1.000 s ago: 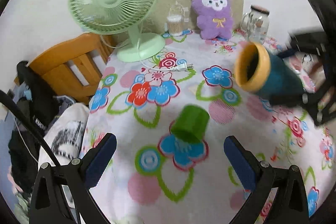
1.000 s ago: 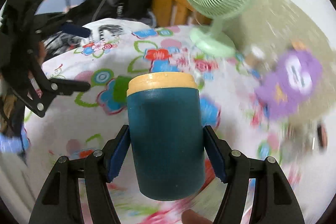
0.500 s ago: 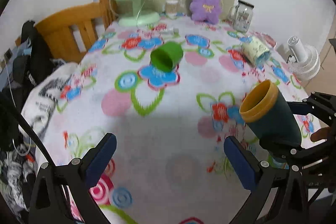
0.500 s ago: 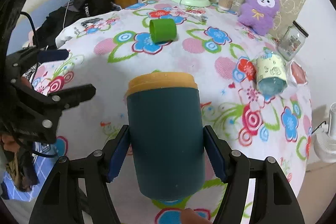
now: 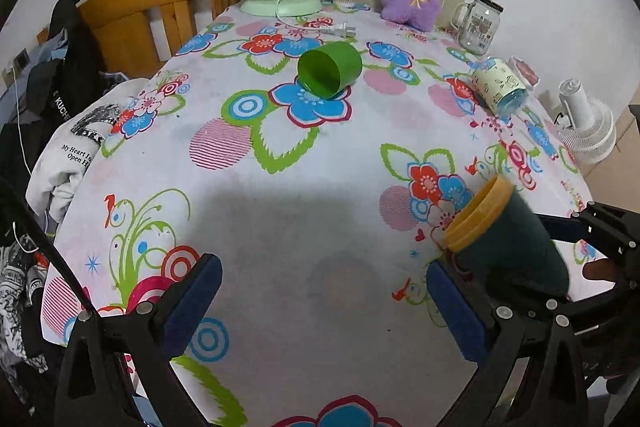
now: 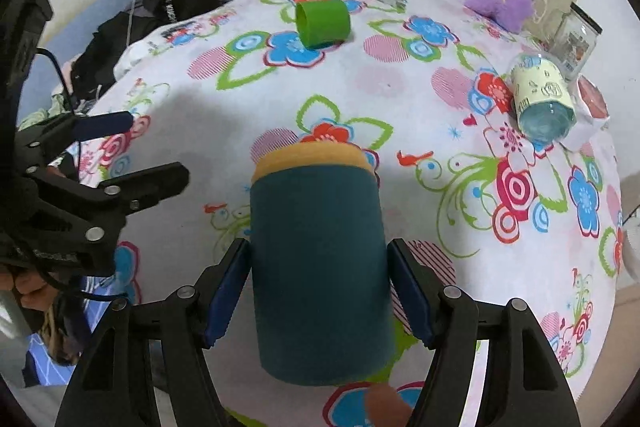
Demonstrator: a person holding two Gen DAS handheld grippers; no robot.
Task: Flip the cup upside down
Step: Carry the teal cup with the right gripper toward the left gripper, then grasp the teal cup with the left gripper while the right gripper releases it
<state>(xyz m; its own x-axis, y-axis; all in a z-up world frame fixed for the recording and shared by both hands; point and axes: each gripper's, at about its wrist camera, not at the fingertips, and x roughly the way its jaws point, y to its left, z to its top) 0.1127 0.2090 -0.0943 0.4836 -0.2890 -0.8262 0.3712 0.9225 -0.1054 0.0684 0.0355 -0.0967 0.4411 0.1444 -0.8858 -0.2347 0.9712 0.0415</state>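
The right gripper (image 6: 318, 301) has its jaws pinching the dark teal cup (image 6: 320, 267) by its sides at the lower middle of the right wrist view, yellow rim tipped away toward the flowered surface (image 6: 400, 83). In the left wrist view, that cup (image 5: 508, 247) hangs at the lower right. The left gripper (image 5: 320, 307) has its jaws spread wide with nothing between them. 1 green cup (image 5: 330, 69) lies on its side at upper centre, 1 pale patterned cup (image 5: 498, 91) at the right.
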